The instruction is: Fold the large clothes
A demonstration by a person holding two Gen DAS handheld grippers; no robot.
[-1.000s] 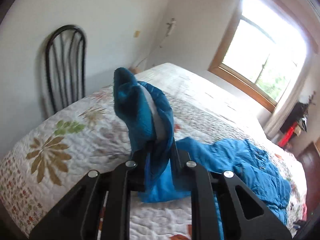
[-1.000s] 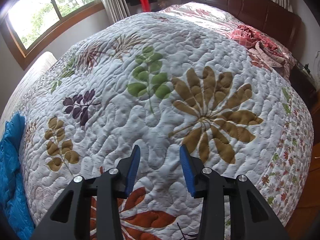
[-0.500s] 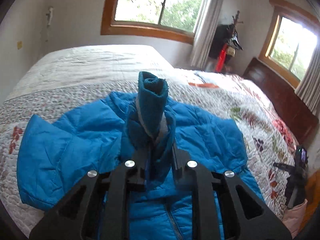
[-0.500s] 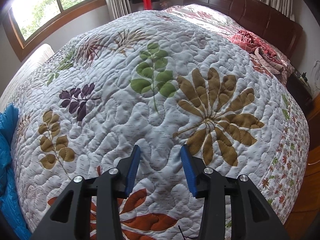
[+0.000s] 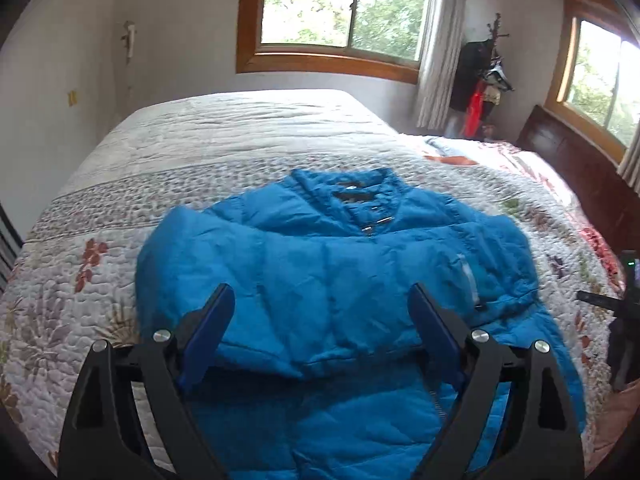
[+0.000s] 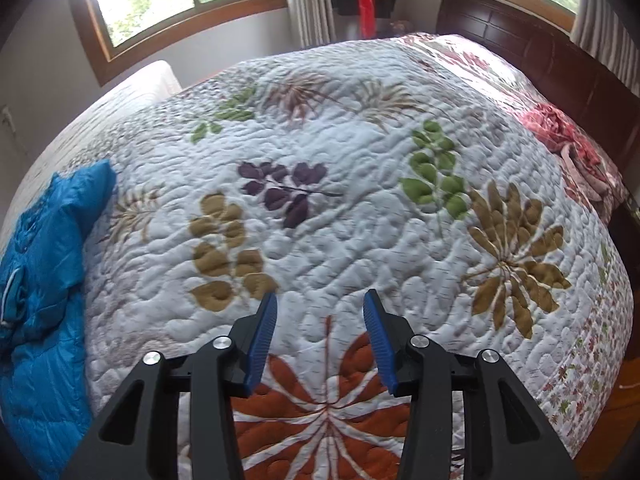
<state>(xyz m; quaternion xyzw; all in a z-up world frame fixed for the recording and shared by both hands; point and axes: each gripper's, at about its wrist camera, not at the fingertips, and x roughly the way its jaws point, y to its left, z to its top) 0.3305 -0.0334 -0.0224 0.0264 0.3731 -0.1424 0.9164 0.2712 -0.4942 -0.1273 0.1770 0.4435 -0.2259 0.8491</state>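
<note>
- Left tongs (image 5: 320, 320) are spreading wide above the blue jacket (image 5: 332, 264), with nothing pinched between them; the sleeve (image 5: 256, 280) is lying loose across the chest.
- Right tongs (image 6: 320, 332) are hovering partly spread over bare quilt (image 6: 340, 208), gripping nothing, well apart from the jacket (image 6: 36, 280), which is showing only at the left edge of that view.
- The jacket is lying face up on the bed, collar (image 5: 352, 188) pointing toward the window (image 5: 344, 4), zip partly open, hem running under the left tongs.
- Judging from this, the sleeve fold is looking done on one side and the other side is waiting.
- Puffy, slippery fabric is likely springing back, so the laid sleeve may be sliding off once left alone.
- Pinching only the outer shell could be dragging the whole jacket across the quilt rather than folding it.
- A fingertip catching the open zip could be skewing the front.
</note>
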